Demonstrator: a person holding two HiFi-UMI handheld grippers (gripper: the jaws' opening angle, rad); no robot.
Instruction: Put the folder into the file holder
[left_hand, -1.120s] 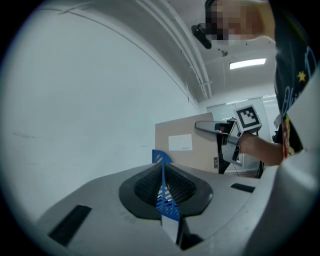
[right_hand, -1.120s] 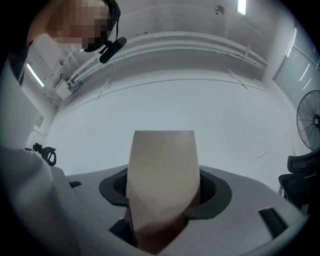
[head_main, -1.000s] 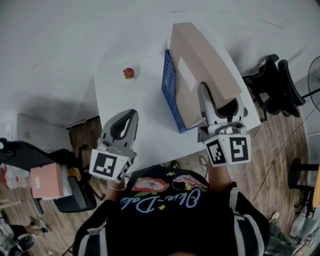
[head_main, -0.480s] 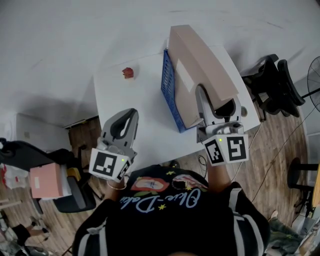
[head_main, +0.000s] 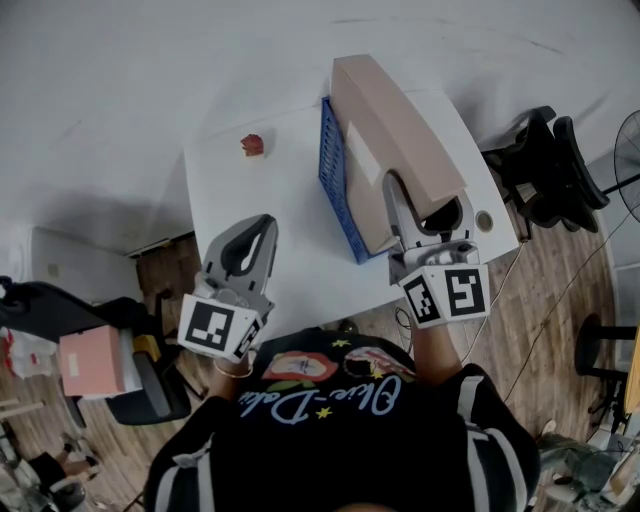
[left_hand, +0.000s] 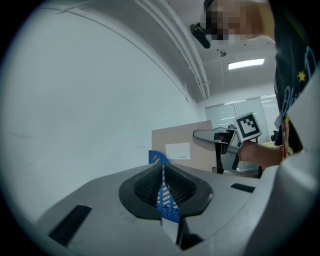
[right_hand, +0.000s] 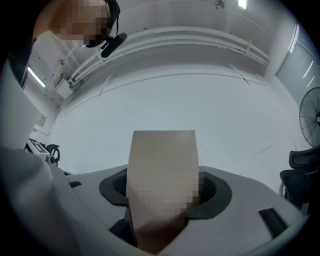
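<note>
A tan cardboard folder with a white label stands on edge, tilted, against the blue mesh file holder on the white table. Whether its lower edge sits inside the holder I cannot tell. My right gripper is shut on the folder's near end; in the right gripper view the folder fills the gap between the jaws of that gripper. My left gripper hovers over the table's near left part, shut and empty. Past its jaws show the holder, the folder and the right gripper.
A small red object lies at the table's far left. A small round thing sits near the table's right edge. Black chairs stand to the right, and a pink box rests on a chair at the lower left.
The right gripper and the folder have shifted a little to the left, closer over the blue holder. The left gripper has stayed in place.
</note>
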